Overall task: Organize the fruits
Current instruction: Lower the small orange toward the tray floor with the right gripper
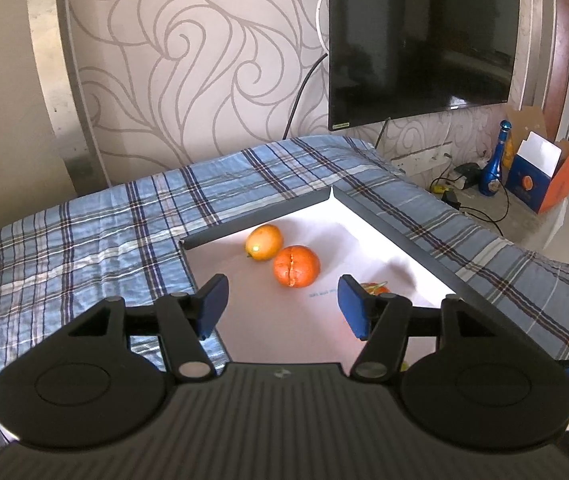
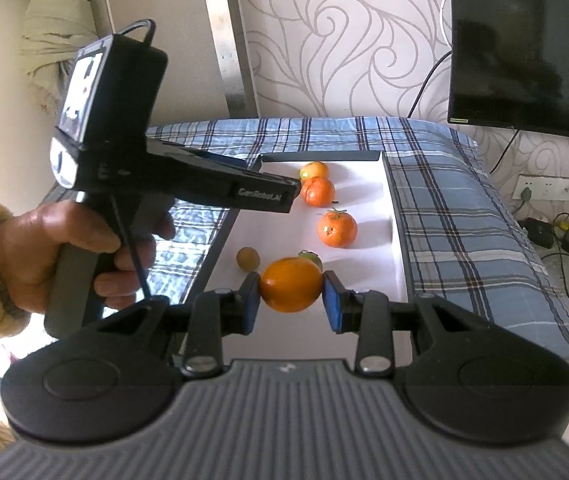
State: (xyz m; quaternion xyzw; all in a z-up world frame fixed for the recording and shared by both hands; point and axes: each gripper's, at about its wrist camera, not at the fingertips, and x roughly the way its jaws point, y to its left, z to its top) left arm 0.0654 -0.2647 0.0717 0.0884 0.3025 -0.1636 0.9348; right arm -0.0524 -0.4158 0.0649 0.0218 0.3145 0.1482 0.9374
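1. A shallow white tray (image 2: 398,216) with dark edges lies on a surface covered by a blue plaid cloth (image 2: 464,216); the fruits are being gathered in it, which I judge to be the point of the task.
2. In the right wrist view the fruits on the tray run in a rough line toward the far edge: a yellowish fruit (image 2: 313,169) farthest, an orange (image 2: 318,192) touching it, then a mandarin (image 2: 336,229) a little apart. A small brown fruit (image 2: 248,259) sits off to the left, near the tray's near end.
3. The right tongs (image 2: 290,300) pinch a large orange (image 2: 291,285) by its sides, blue pads pressed against both flanks. It hangs over the near end of the tray, likely so it can be set down as the next in the line.
4. The left tongs (image 1: 282,306) are spread about halfway and hold nothing. They hover above the tray's left part, with the yellowish fruit and the orange ahead of them.
5. A hand (image 2: 72,256) in a yellow sleeve holds the left handle, clear of the row.
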